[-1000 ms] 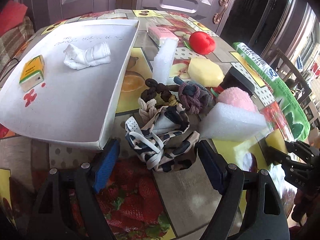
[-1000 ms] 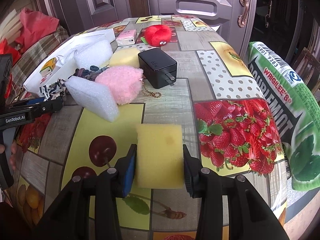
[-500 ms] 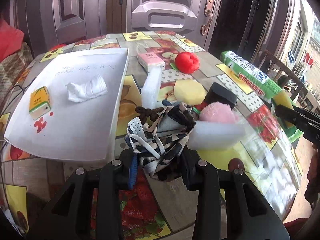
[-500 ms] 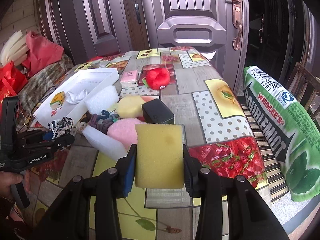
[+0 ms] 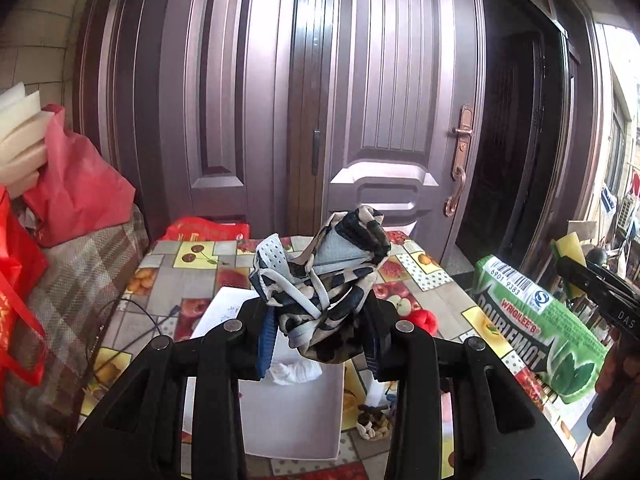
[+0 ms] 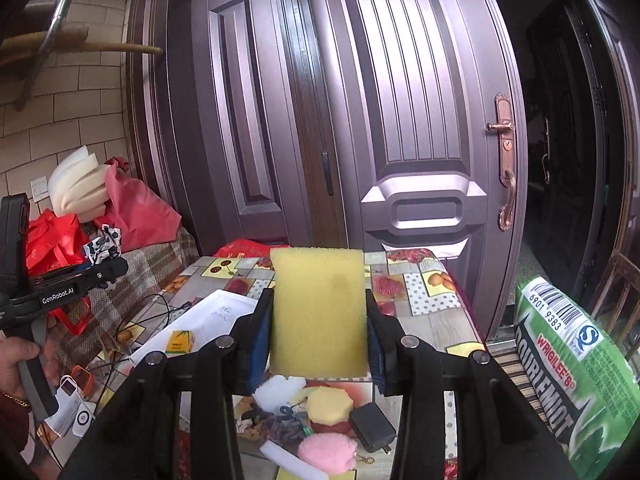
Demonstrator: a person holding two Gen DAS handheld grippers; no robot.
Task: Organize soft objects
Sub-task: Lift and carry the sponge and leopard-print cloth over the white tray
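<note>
My left gripper [image 5: 320, 340] is shut on a crumpled black-and-white patterned cloth [image 5: 320, 284], held high above the table. Below it lies the white tray [image 5: 296, 420] with a white sock [image 5: 294, 372] in it. My right gripper [image 6: 318, 344] is shut on a yellow sponge [image 6: 318, 312], also lifted well above the table. Under it lie a pink fluffy ball [image 6: 326, 450], a yellow foam piece [image 6: 330, 404], white foam blocks [image 6: 280, 392] and knotted ropes [image 6: 276, 424]. The left gripper with the cloth [image 6: 102, 246] shows at the left of the right wrist view.
A black charger [image 6: 372, 426] lies by the pink ball. A small yellow box [image 6: 180, 340] sits in the tray. A big green Doublemint cushion [image 6: 572, 368] stands at the right. Red bags [image 5: 72, 184] sit on a plaid seat at left. A door is behind the table.
The left gripper closed on the patterned cloth and lifted it off the table. Both grippers rose high and tilted up toward level, the right one still holding the yellow sponge.
</note>
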